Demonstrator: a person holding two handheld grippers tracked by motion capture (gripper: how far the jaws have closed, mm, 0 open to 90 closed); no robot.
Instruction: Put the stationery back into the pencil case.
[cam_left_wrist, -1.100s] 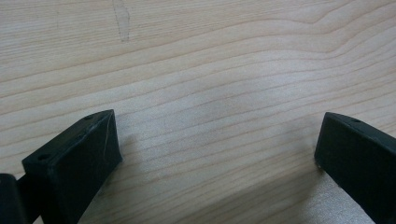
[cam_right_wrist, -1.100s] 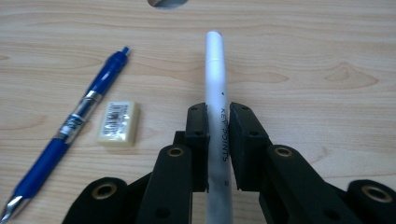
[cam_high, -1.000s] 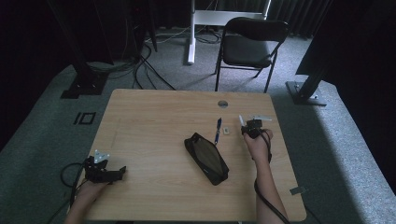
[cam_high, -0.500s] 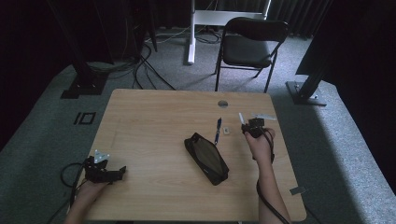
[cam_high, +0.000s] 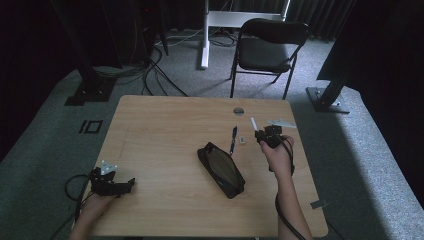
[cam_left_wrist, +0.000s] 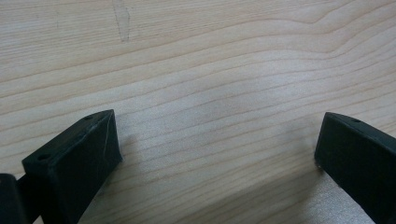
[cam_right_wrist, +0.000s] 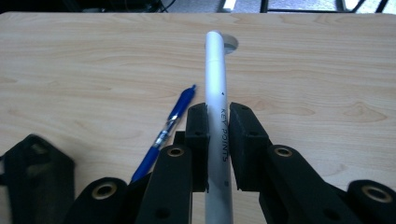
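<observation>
White marker pen, printed KEY POINTS along its barrel, sits clamped between the two black jaws of the right gripper; in the right gripper view its rounded end points toward 12 o'clock, out over the tabletop, while its near end runs down between the jaws and out of the bottom of the picture. From the high view the right gripper hangs at about 3 o'clock of the wooden table, held up off the wood in the person's right hand, and the white marker pen sticks out of it slanting toward 11 o'clock. Just to the 9 o'clock side of that gripper lies a blue pen flat on the table, with a small pale square thing between the two that I can't make out. The blue pen shows again in the right gripper view, lying apart from the marker at its 8 o'clock. A black pencil case lies near the table's middle, slanted from 10 to 4 o'clock, close to the blue pen's near end. Over at 8 o'clock of the table the left gripper rests on the wood in the person's left hand; in the left gripper view its jaws stand wide apart with bare woodgrain between them. A round grommet hole sits near the far edge, and a black folding chair stands beyond the table at 12 o'clock
</observation>
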